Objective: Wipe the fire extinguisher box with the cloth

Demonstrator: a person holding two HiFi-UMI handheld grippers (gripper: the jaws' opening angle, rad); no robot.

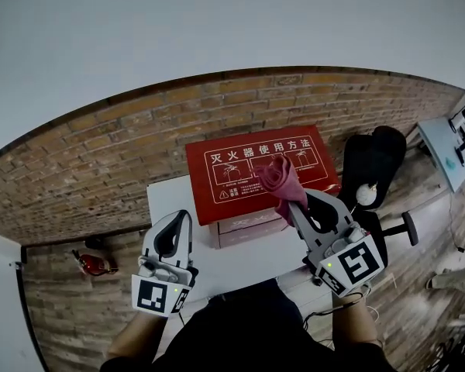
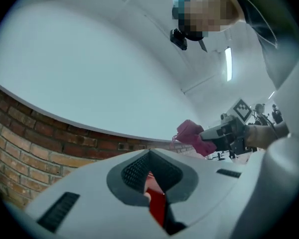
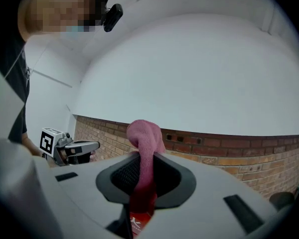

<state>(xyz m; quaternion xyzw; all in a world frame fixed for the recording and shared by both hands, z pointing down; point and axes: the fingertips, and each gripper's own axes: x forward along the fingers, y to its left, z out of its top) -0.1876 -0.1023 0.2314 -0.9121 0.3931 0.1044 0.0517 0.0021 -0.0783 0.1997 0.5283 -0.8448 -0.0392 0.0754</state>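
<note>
1. Right now the fire extinguisher box [image 1: 260, 169] sits at the centre of the head view: red, with white print and diagrams on its face. It stands on a white table [image 1: 170, 200], and a brick wall [image 1: 101, 153] curves across the frame behind it.
2. Right gripper [image 1: 293, 206], lower right of centre in the head view, has its jaws clamped on a pink cloth [image 1: 283, 178].
3. The cloth sticks up past the fingertips in a bunched, folded-over lump. In the right gripper view it runs down between the two pads, and a red bit of the box shows below it.
4. In the head view the cloth overlaps the right half of the box's face. I can't tell whether it touches.
5. Left gripper [image 1: 178, 222], lower left of centre in the head view, has its jaws together with nothing held. Its own view shows only a narrow slit between the pads, with a sliver of red box behind it.
6. The left gripper is over the table's left part, just left of the box and apart from it.
7. The two grippers are well apart, and each shows small at the side of the other's view.
8. A black chair [image 1: 372, 165] is right of the box in the head view.
</note>
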